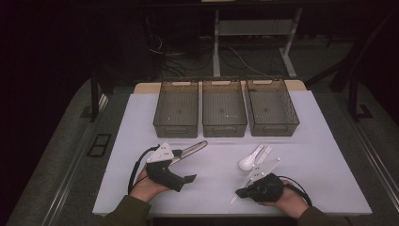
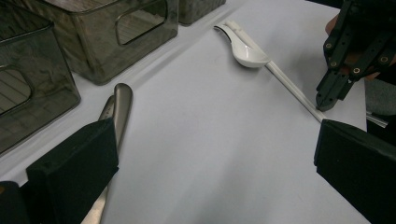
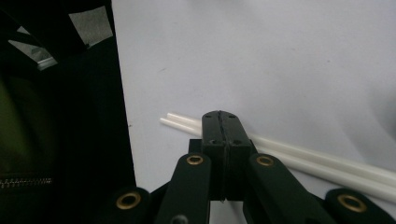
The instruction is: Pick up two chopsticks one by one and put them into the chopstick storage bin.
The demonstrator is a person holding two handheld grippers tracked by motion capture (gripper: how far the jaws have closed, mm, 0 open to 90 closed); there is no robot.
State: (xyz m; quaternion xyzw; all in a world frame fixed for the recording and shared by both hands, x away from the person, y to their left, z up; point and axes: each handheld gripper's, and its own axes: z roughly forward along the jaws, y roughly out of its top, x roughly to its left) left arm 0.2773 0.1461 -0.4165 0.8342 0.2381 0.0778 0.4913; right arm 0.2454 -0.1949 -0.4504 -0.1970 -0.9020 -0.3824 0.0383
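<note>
Three smoky plastic bins (image 1: 224, 113) line the far side of your white mat (image 1: 310, 141). Nearer you than the bins lie metal tongs (image 1: 190, 150) and a white spoon (image 1: 248, 161). Beside the spoon run white chopsticks (image 3: 322, 163); your right gripper (image 3: 220, 119) sits closed just over their near ends, contact unclear. Your left gripper (image 2: 210, 158) gapes, empty, beside the tongs.

Three grey bins (image 1: 224, 113) stood side by side along the table's (image 1: 324, 165) far edge, walling it off. The middle strip between them and the near edge lay open, broken by metal tongs (image 1: 190, 151) toward the left and a white spoon (image 1: 248, 161) with white chopsticks (image 1: 259, 165) toward the right. Both side edges seemed free, though the room was dim.
</note>
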